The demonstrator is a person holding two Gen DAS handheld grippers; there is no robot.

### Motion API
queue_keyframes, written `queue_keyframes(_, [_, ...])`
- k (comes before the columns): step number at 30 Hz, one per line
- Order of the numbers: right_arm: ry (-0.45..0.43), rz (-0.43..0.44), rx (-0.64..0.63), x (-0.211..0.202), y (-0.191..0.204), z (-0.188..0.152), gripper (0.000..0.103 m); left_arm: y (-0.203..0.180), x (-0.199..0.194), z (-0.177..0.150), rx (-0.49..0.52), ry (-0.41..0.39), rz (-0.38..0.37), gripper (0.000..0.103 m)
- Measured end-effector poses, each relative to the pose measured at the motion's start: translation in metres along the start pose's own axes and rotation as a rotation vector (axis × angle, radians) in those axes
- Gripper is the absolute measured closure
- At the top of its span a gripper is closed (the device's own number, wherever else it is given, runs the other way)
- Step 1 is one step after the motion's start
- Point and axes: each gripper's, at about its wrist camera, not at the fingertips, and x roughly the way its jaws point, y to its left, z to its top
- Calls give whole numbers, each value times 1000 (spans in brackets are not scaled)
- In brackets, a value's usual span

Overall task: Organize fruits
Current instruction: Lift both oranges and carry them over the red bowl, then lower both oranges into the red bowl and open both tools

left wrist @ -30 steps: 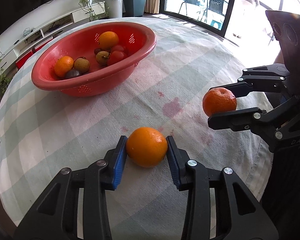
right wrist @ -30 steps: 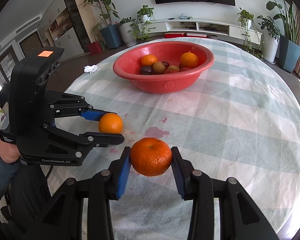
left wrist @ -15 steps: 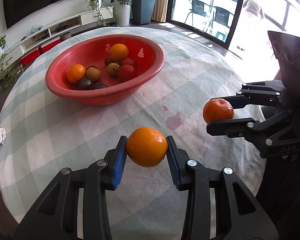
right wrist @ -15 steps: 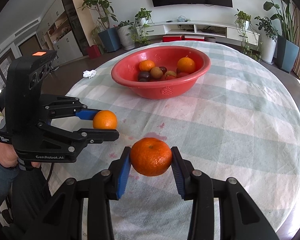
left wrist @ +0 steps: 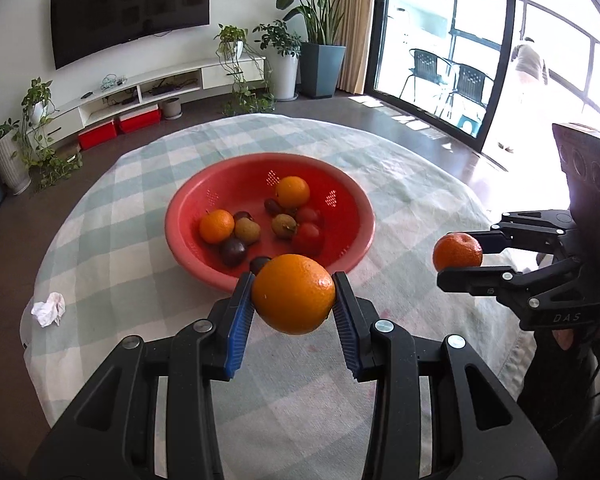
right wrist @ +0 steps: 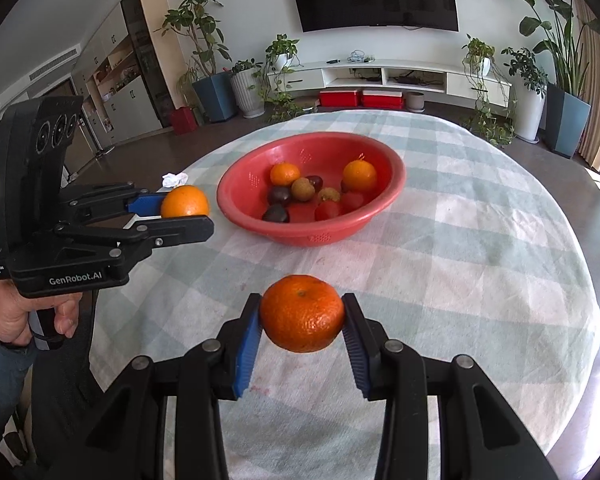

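Checked pale green and white cloth covers the round table [left wrist: 132, 272] in a living room with a wall television and potted plants. Clear of the cloth, a smooth orange [left wrist: 294, 294] is clamped between the blue pads of the left gripper [left wrist: 294, 300], in the left wrist view sitting in front of the near rim of the red basket [left wrist: 352, 200]. A darker, dimpled mandarin [right wrist: 302, 313] is pinched the same way in the right gripper [right wrist: 302, 316], above the cloth and short of the basket. Each gripper shows in the other's camera, side by side and apart: the right one at the right edge of the left view with its mandarin, the left one at the left of the right view, just beside the basket's rim, held by a hand [right wrist: 16, 316] in a grey-blue sleeve. Inside the basket lie two oranges, a few brownish round fruits, some dark purple ones and some red ones. A crumpled white tissue [left wrist: 49, 308] lies on the cloth near the table's left edge, beyond the basket from the right gripper. Faint reddish stains mark the cloth near the grippers.
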Motion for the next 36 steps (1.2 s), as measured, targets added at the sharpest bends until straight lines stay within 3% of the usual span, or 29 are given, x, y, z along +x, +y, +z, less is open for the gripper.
queue_keyframes(8, [-68, -86, 46, -9, -39, 46, 61, 37, -10, 35, -26, -53, 86, 67])
queue_keyframes(12, [-107, -90, 86, -6, -55, 75, 61, 43, -3, 58, -13, -61, 98, 67])
queue_keyframes(17, [-124, -65, 84, 16, -56, 113, 61, 36, 22, 80, 20, -47, 85, 67])
queue_keyframes(21, [-89, -52, 44, 46, -45, 131, 61, 38, 54, 86, 3, -16, 67, 67])
queue_keyframes(28, [7, -43, -13, 100, -30, 130, 61, 45, 96, 73, -42, 31, 62, 67])
queue_keyframes(36, [75, -69, -73, 126, -24, 115, 61, 49, 121, 56, -38, 67, 61, 67])
